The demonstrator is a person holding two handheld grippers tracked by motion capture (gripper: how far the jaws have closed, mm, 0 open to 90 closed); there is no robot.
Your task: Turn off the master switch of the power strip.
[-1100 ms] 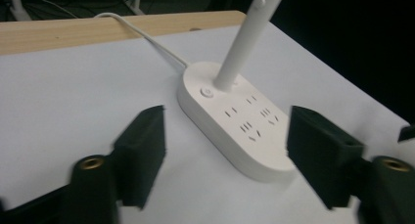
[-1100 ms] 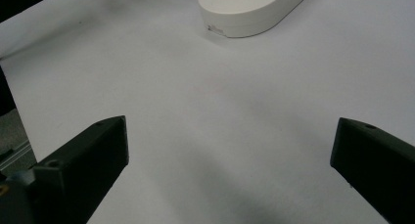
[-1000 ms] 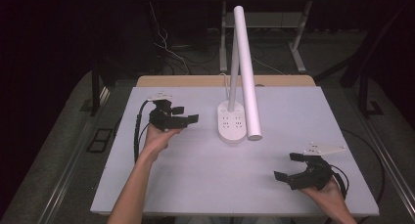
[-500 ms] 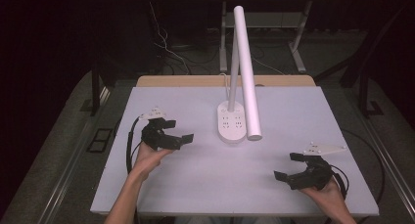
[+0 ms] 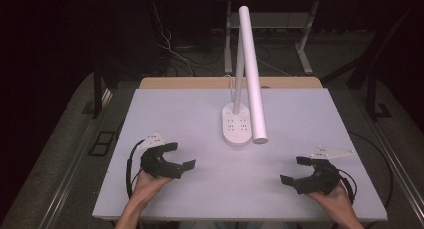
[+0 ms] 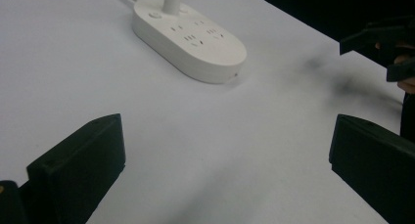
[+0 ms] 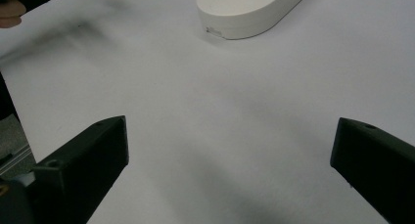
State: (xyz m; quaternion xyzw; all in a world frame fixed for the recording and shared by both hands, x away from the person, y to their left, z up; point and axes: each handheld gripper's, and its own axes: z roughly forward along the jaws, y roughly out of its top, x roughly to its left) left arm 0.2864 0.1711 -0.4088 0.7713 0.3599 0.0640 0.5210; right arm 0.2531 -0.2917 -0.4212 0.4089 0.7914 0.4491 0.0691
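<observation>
The desk lamp (image 5: 245,109) stands just above the centre of the high view, its oval white base (image 5: 236,125) flat on the tabletop (image 5: 170,109), carrying sockets on top, and its long white tube head (image 5: 253,71) slanting down toward the lower right of the base. In the left gripper view the base (image 6: 191,38) sits at upper centre; in the right gripper view its end (image 7: 247,9) shows at the top edge.

My left gripper (image 5: 176,156) is at lower left of the high view, jaws spread wide with nothing between them, well apart from the base. My right gripper (image 5: 296,170) is at lower right, jaws likewise wide apart and empty, low over the bare tabletop.

I judge the risk lies in the approach: the tube head overhangs the base's near right side, so a gripper coming in high from the right could knock it and tip or swing the lamp. A push on the base from one side alone could slide it across the smooth tabletop, dragging the cord (image 5: 231,81) behind it.
</observation>
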